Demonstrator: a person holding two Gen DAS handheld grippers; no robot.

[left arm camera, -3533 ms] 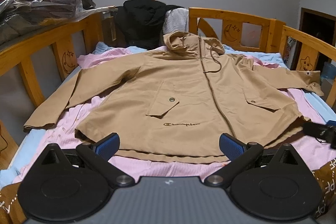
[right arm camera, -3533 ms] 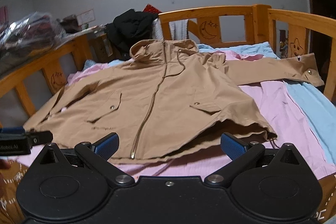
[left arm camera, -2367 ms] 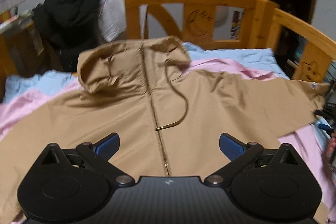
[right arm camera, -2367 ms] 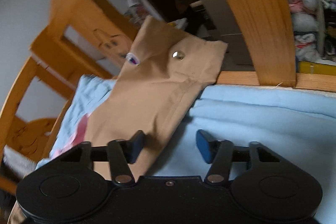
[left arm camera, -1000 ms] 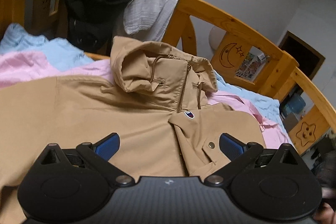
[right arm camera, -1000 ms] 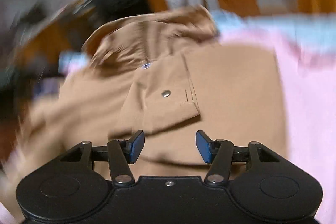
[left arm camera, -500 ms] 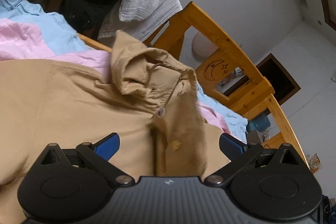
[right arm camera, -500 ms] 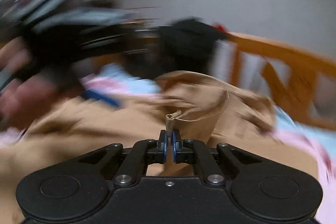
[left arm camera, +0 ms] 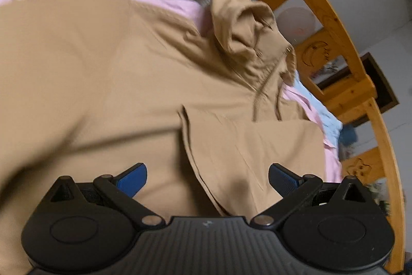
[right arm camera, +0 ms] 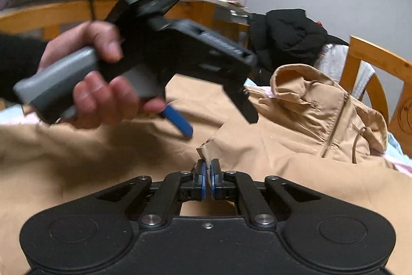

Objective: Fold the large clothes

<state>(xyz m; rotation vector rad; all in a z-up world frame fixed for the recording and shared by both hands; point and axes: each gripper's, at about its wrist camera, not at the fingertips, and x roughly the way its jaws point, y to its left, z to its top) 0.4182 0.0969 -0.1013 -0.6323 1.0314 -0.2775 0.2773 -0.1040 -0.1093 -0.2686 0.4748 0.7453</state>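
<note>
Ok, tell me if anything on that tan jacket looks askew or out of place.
Nothing damaged. The tan jacket has its sleeve folded across the chest, and the right gripper pinches that sleeve's cuff with jaws shut. The hood sits rumpled, not flat.

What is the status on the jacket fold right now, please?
Right gripper shut on the sleeve. Left gripper open over the jacket, holding nothing. Sleeve lies across the chest; nothing in the way.

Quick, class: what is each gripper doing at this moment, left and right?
Left gripper: open, holding nothing.
Right gripper: shut on the tan jacket's sleeve fabric.
</note>
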